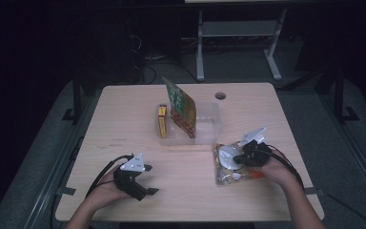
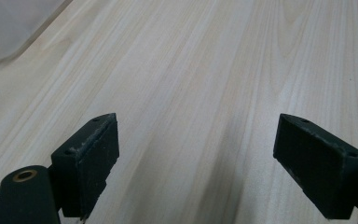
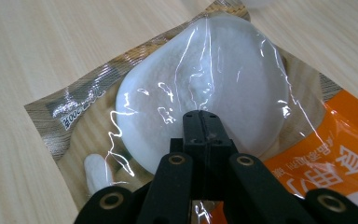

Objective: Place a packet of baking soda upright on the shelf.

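A clear food packet (image 1: pixel 228 171) with a white round piece (image 3: pixel 200 79) and an orange label (image 3: pixel 340 154) lies flat on the wooden table (image 1: pixel 124 119) at the right. My right gripper (image 1: pixel 238 159) is over it. Its jaws (image 3: pixel 203 122) are pressed together, with the tips against the film over the white piece. I cannot tell whether any film is pinched. My left gripper (image 1: pixel 145 191) rests near the front left of the table. In the left gripper view it (image 2: pixel 196 158) stands open, with only bare wood between its fingers.
A clear plastic tub (image 1: pixel 212 125) sits at the table's middle, and its corner (image 2: pixel 0 28) also appears in the left gripper view. A green and red pouch (image 1: pixel 181 107) stands in it, with a yellow box (image 1: pixel 162 121) upright beside the pouch. A round hole (image 1: pixel 220 95) is in the far tabletop.
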`<control>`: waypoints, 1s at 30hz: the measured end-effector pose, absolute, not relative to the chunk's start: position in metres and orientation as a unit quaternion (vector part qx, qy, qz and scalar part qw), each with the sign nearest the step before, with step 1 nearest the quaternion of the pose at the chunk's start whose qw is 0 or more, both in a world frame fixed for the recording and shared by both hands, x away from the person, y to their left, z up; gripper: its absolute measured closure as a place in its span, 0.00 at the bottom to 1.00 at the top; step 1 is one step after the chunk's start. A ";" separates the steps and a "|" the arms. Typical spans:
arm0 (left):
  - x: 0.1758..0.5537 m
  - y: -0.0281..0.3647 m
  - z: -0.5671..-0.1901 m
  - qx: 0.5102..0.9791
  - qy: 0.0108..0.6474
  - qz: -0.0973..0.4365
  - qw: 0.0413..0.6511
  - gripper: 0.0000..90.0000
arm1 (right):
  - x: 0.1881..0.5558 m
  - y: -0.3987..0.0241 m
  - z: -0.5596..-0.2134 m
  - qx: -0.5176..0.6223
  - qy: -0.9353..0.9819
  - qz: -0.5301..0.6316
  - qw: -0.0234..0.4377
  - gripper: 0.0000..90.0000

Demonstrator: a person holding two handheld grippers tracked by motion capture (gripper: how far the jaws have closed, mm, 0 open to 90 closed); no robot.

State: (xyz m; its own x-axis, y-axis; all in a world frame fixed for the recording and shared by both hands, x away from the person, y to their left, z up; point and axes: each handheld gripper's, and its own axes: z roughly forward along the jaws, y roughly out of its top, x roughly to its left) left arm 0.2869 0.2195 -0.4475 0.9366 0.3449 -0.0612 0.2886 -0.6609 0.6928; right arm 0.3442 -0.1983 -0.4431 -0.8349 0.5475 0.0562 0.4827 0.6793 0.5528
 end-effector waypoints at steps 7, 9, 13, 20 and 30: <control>0.287 0.219 -0.447 0.911 0.174 0.039 0.372 0.15 | 0.338 -0.173 -0.445 0.235 0.926 0.292 0.044 1.00; 0.287 0.220 -0.447 0.910 0.174 0.039 0.374 0.15 | 0.334 -0.163 -0.444 0.225 0.928 0.295 0.036 1.00; 0.287 0.220 -0.446 0.911 0.172 0.039 0.374 0.15 | 0.330 -0.144 -0.445 0.195 0.934 0.298 0.033 1.00; 0.287 0.220 -0.444 0.909 0.169 0.042 0.379 0.15 | 0.326 -0.109 -0.446 0.145 0.939 0.311 0.022 1.00; 0.307 0.204 -0.434 0.895 0.157 0.037 0.415 0.15 | 0.328 -0.086 -0.444 0.113 0.940 0.322 0.018 1.00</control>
State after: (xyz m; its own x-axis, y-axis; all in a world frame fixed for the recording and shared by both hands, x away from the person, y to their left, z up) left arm 0.3065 0.2040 -0.4343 0.9480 0.3120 -0.0632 0.2499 -0.6063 0.7549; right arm 0.3276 -0.0858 -0.4438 -0.9739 0.2235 0.0391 0.2005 0.7671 0.6094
